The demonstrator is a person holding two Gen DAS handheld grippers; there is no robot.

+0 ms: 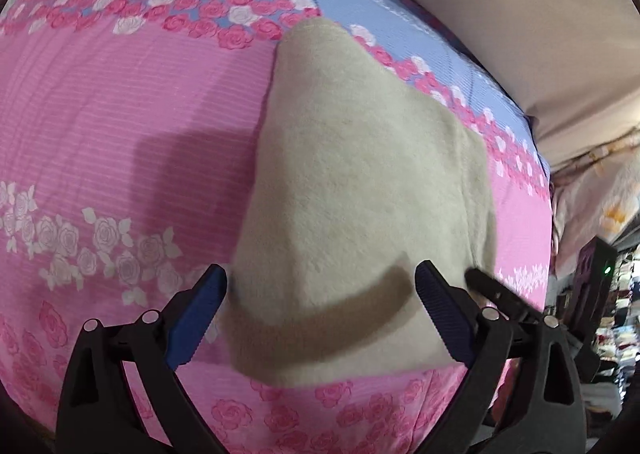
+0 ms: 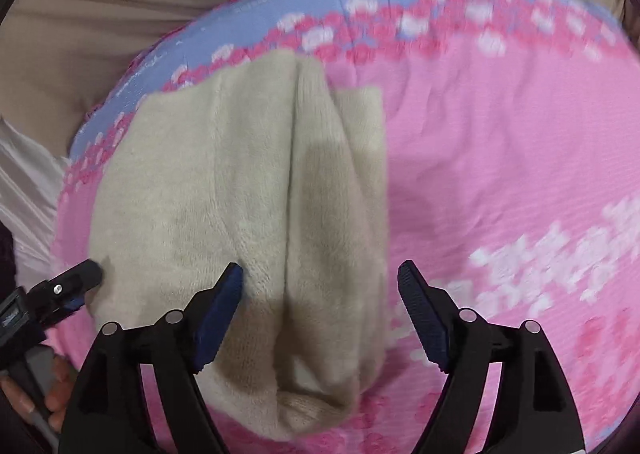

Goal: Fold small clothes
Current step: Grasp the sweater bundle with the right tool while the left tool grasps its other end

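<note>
In the left wrist view the left gripper [image 1: 322,286] stands wide at the bottom of the frame, nothing pinched, over the near edge of the beige fleece garment [image 1: 360,189], which lies mid-frame on the pink rose-print sheet [image 1: 120,113]. In the right wrist view the right gripper [image 2: 320,286] is also spread wide and empty above the garment's folded ridges at lower centre. Closing there could catch only the top layer, or the sheet too, and drag the fold apart.

Count by kind: one beige garment [image 1: 360,181], fleecy, in folded layers. One floral bedsheet [image 1: 120,125] beneath it. Two grippers: left gripper [image 1: 320,302] and right gripper [image 2: 320,294], each with two blue-padded fingers. One hand [image 2: 52,394] visible.
</note>
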